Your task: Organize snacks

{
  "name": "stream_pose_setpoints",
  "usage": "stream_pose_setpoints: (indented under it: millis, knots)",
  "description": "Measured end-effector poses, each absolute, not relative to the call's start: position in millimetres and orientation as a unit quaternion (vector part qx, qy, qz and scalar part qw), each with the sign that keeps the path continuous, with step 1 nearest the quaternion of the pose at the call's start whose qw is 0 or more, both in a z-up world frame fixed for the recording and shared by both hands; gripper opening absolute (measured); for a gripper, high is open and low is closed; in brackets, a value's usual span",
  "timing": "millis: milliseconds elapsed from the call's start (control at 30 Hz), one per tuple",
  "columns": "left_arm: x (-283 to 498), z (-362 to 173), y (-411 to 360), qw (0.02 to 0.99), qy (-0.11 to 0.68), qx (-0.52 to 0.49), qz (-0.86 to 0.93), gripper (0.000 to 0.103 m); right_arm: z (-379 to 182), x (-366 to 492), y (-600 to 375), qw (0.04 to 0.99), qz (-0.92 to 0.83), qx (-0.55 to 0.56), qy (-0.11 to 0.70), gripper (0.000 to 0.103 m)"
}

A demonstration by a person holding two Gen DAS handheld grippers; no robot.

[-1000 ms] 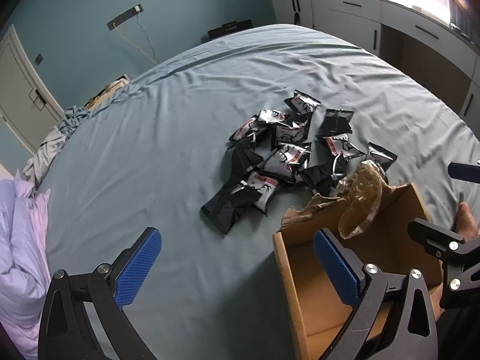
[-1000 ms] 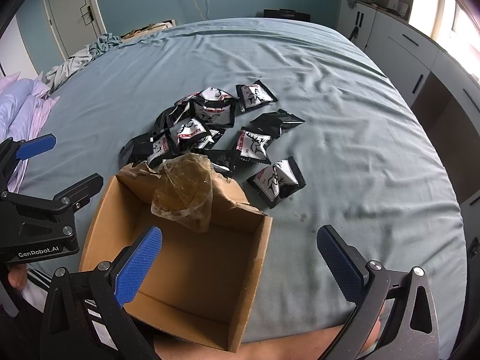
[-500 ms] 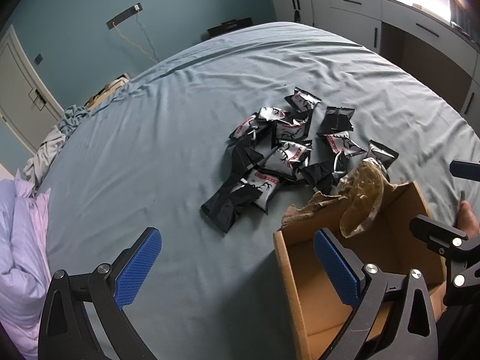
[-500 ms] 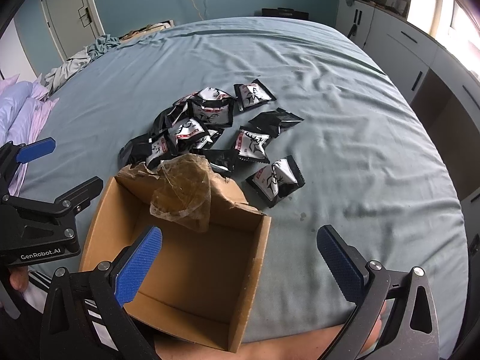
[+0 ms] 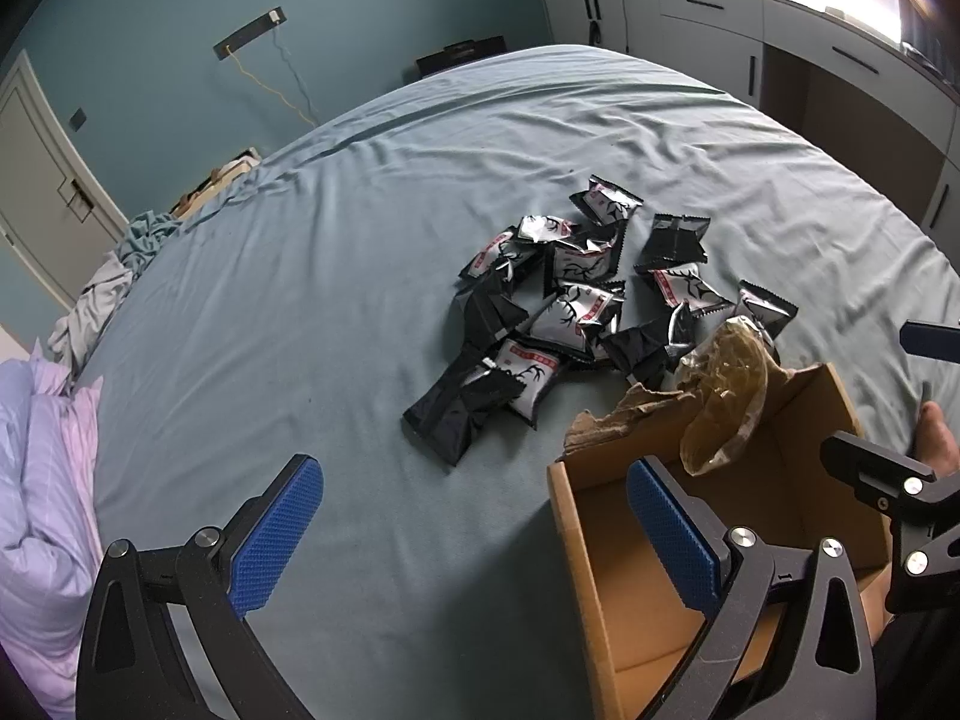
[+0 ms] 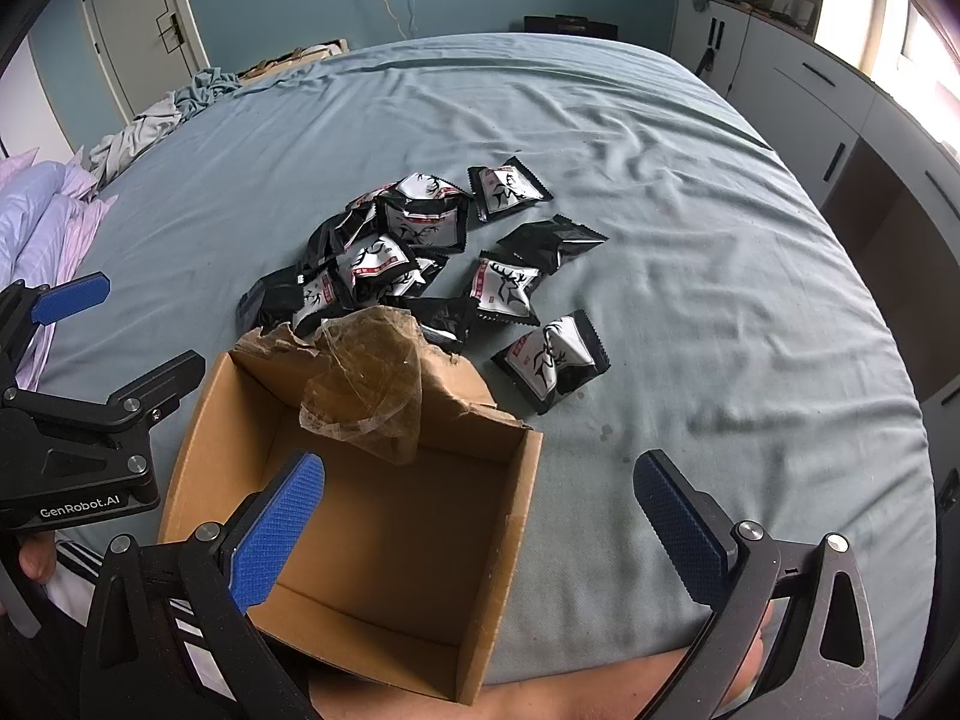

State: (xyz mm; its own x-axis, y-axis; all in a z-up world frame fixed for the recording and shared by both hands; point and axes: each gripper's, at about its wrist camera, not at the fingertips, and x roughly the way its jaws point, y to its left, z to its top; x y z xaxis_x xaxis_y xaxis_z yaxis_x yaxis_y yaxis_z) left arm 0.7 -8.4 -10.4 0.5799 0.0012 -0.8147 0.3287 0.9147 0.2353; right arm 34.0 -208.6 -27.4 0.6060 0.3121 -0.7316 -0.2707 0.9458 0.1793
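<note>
Several black and silver snack packets [image 5: 570,306] [image 6: 414,252] lie in a loose pile on the blue bed sheet [image 5: 312,300]. One packet [image 6: 549,360] sits apart, nearest the right gripper. An open cardboard box [image 6: 504,516] [image 5: 576,552] stands at the near bed edge, empty, with a torn flap and crumpled tape [image 6: 366,384]. My left gripper [image 5: 474,534] hangs open over the sheet left of the box, holding nothing. My right gripper [image 6: 480,516] hangs open above the box's right wall, empty too.
Rumpled clothes [image 6: 156,120] and a lilac quilt [image 5: 42,480] lie at the bed's left side. White cabinets [image 5: 810,60] run along the right wall. A door [image 6: 132,30] stands at the back left. A bare knee [image 6: 570,690] shows under the box.
Both views have crept slightly forward toward the packet pile. Neither gripper has closed and no packet has moved.
</note>
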Motion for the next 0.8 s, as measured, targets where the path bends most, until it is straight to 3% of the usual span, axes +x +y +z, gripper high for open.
stream_pose_setpoints:
  millis: [800]
  knots:
    - [1.5,-10.7,-7.2,0.869,0.449,0.186,-0.093,0.103,-27.0,34.5,-209.4,0.895,0.164,0.026,0.414,0.103]
